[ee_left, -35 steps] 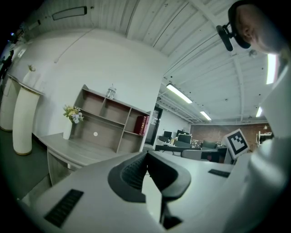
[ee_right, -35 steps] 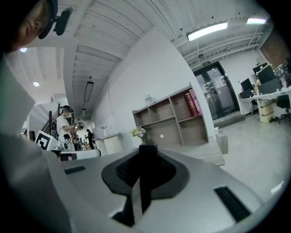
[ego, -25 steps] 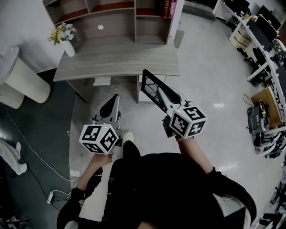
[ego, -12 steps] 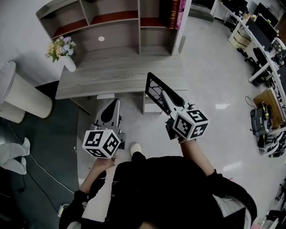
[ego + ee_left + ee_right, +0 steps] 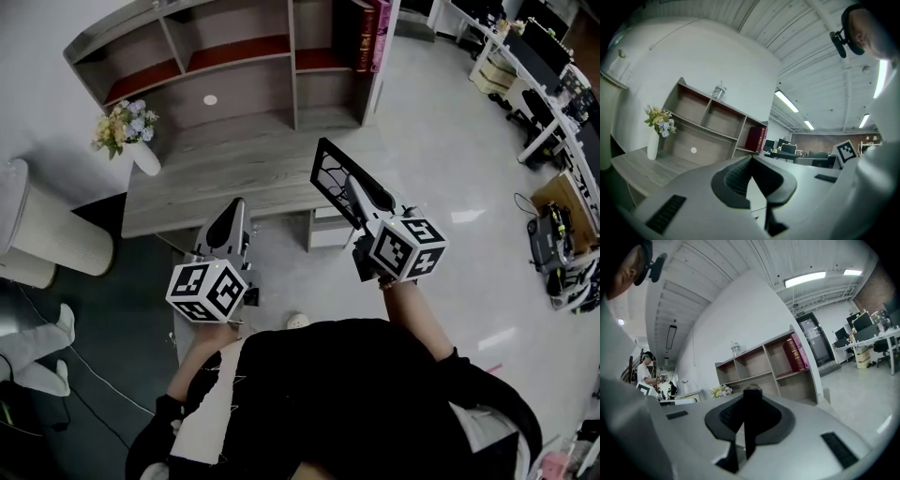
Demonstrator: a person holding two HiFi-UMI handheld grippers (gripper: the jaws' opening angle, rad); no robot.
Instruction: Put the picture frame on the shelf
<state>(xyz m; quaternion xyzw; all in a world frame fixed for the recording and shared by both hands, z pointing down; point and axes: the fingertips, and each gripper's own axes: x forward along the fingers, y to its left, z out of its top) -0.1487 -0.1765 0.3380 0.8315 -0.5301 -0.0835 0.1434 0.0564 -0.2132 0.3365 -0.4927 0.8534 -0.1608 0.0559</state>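
Observation:
The black picture frame is held edge-on and tilted in my right gripper, above the front right edge of the grey desk. In the right gripper view the frame's thin black edge stands between the jaws of the right gripper, which are shut on it. The wooden shelf stands at the desk's back, several compartments bare. My left gripper hovers at the desk's front edge. In its own view the left gripper is shut with nothing in it.
A white vase of flowers stands on the desk's left end. Books fill the shelf's upper right compartment, and a glass jar sits on top. A white cylinder bin is at left. Office desks line the right.
Both grippers have come closer to the desk and shelf. The right gripper, still holding the frame, now reaches over the desk's front edge. The shelf shows more fully.

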